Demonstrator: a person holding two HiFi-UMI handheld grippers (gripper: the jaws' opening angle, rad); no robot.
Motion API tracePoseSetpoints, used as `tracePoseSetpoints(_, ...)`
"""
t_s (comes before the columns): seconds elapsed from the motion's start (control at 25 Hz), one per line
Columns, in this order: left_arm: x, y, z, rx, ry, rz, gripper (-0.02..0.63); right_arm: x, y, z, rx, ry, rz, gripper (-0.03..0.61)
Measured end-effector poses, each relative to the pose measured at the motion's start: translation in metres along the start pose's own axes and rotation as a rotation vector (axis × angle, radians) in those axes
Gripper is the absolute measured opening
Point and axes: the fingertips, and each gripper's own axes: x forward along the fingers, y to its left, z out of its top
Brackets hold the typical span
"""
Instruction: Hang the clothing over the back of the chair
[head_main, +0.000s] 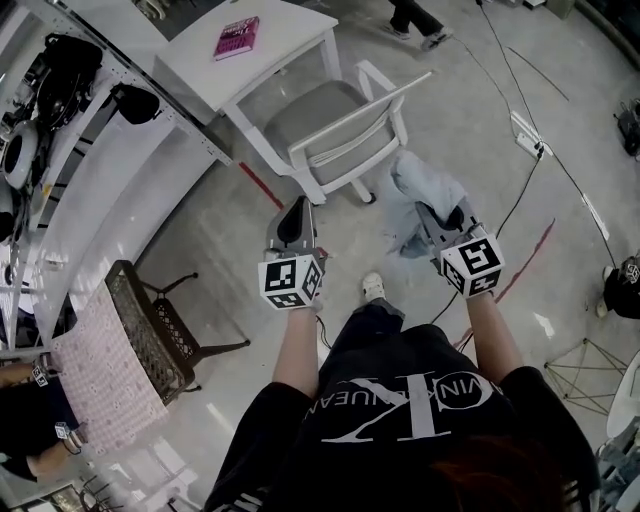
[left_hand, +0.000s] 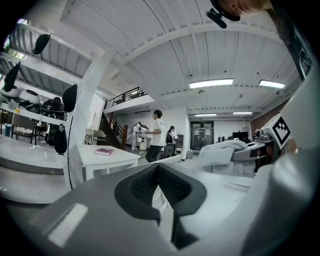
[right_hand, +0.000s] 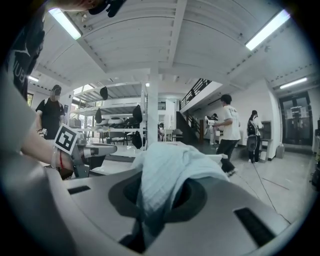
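A white chair (head_main: 330, 125) with a grey seat stands on the floor ahead of me, its back rail (head_main: 365, 105) on the side nearest me. My right gripper (head_main: 428, 212) is shut on a pale blue piece of clothing (head_main: 412, 185). The cloth bunches over the jaws and hangs down beside the chair's right corner; it also drapes over the jaws as the clothing (right_hand: 167, 172) in the right gripper view. My left gripper (head_main: 297, 206) is just short of the chair's near left leg, shut with nothing in it. The clothing (left_hand: 223, 151) shows at the right of the left gripper view.
A white table (head_main: 270, 60) with a pink book (head_main: 237, 38) stands behind the chair. A white shelving rack (head_main: 110, 150) runs along the left. A wicker chair (head_main: 150, 335) is at lower left. Cables and a power strip (head_main: 527, 133) lie at right. A person (left_hand: 156, 135) walks in the background.
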Motion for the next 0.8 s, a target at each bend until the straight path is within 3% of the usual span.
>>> tracePoseSetpoints(0.4,0.038,0.024,0.013,-0.001,-0.012,0.009,0.009,0.05,-0.015,0.031,-0.054,-0.015,0.034,0.058)
tracePoseSetpoints(0.8,0.078,0.051,0.028,-0.004,-0.052,0.024,0.009,0.104,-0.032,0.089,-0.185,-0.102,0.082,0.058)
